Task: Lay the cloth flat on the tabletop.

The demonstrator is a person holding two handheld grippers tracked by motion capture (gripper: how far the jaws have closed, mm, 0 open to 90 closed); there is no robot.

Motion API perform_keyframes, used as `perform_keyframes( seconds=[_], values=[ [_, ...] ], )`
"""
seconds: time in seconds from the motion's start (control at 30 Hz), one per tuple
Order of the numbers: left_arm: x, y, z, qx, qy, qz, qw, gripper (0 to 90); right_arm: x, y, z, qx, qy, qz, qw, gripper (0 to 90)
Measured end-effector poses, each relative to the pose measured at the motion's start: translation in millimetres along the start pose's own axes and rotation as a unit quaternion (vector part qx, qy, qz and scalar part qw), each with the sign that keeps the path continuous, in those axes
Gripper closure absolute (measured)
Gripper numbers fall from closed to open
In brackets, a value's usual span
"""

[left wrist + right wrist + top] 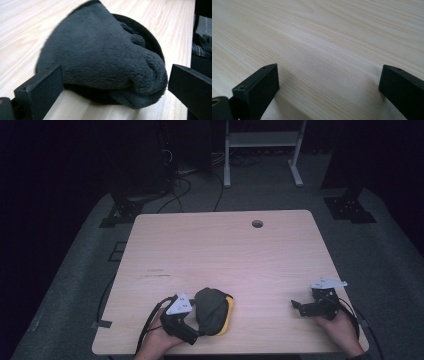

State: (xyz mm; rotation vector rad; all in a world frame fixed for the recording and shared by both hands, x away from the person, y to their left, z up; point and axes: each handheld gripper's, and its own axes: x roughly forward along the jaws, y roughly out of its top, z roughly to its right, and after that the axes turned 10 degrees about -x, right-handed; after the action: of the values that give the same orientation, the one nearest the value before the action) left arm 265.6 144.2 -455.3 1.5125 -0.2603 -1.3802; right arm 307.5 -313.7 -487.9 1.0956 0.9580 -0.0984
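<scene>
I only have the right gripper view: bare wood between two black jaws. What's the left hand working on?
Observer: In the high view the left tongs sit at the near edge of the table, right against a dark plush item.
Operator: All dark?
Observer: No, a yellow part shows along its right side in the high view.
Operator: Left tongs closed on it?
Observer: Not closed. In the left gripper view the jaws stand wide apart, with the plush item between and beyond them.
Operator: Where's my right one relative to that?
Observer: The right tongs rest near the table's right edge, well apart from the plush item, jaws open.
</scene>
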Motion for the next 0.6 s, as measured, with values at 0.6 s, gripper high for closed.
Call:
perform_keyframes(
  seconds=[0.6],
  values=[
    [5.7, 4.8, 2.8, -0.005, 0.011, -0.018, 0.9998, 29.8, 0.0, 0.0, 0.0, 0.0, 0.0, 0.0, 1.0, 2.1]
  ],
)
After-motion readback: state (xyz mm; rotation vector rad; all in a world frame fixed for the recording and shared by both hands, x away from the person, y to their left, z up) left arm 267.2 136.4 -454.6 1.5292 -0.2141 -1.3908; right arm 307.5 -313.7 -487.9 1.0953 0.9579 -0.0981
